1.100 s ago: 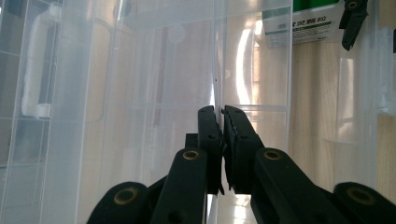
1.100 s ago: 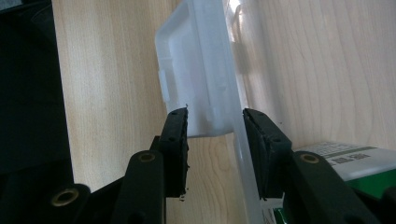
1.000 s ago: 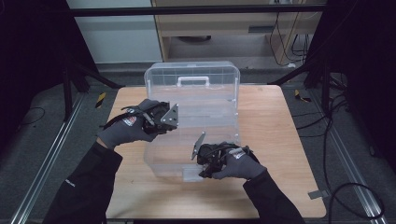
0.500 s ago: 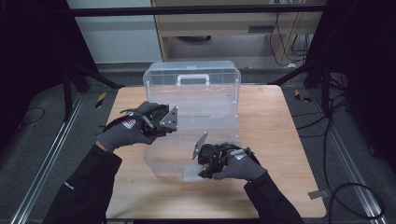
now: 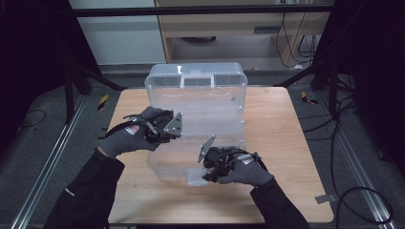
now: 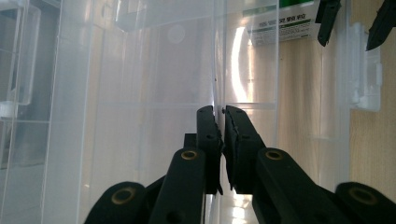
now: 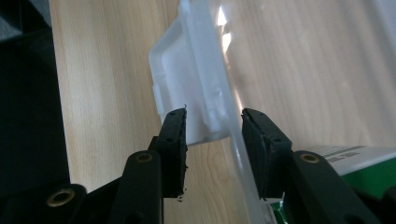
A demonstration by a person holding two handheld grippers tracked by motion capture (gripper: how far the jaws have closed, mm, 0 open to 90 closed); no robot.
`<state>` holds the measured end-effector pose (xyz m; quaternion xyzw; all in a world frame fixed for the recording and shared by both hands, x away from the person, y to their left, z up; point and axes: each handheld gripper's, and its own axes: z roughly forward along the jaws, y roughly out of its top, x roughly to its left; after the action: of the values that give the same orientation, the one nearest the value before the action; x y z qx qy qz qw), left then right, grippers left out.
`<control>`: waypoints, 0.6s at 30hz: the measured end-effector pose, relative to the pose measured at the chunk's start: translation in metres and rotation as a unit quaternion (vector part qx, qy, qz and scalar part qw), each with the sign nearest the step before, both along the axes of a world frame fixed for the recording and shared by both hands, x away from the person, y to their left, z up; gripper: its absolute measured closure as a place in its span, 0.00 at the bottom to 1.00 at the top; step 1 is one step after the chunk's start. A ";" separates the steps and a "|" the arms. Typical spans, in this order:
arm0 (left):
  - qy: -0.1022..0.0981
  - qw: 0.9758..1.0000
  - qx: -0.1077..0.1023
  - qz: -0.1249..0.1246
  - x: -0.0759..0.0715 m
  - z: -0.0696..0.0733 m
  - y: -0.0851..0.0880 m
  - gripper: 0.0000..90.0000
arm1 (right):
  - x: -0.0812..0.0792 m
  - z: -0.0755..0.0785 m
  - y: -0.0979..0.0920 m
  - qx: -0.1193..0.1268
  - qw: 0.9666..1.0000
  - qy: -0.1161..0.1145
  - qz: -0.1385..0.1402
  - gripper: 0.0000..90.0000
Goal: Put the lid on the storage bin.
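The left hand-held gripper (image 5: pixel 179 125) is clamped on the clear storage box's (image 5: pixel 200 102) wall mid-surface; the right hand-held gripper (image 7: pixel 214 130), jaws apart, straddles its front latch (image 7: pixel 187 88), which could slip free.

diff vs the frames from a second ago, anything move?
Nothing visibly changed. The left gripper stays pinched on a wall of the clear plastic box, and the right gripper still straddles the box's front latch without visibly clamping it. The box sits as before on the wooden table.
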<state>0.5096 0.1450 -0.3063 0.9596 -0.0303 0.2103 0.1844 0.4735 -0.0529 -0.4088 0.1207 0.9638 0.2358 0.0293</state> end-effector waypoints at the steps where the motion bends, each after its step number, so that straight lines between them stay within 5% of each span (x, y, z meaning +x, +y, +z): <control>1: 0.000 1.000 0.000 0.000 0.000 0.000 0.000 0.94 | 0.000 0.001 -0.001 0.012 1.000 -0.003 -0.001 0.69; 9: 0.002 1.000 -0.004 0.000 -0.002 -0.002 0.001 0.93 | -0.002 0.019 -0.018 0.087 0.995 -0.028 -0.027 0.68; 18: 0.004 1.000 -0.007 0.003 -0.003 -0.002 0.001 0.93 | -0.007 0.032 -0.043 0.156 0.983 -0.056 -0.079 0.75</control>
<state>0.5068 0.1456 -0.3087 0.9591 -0.0255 0.2072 0.1912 0.4669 -0.0963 -0.3768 0.1858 0.8997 0.3863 0.0824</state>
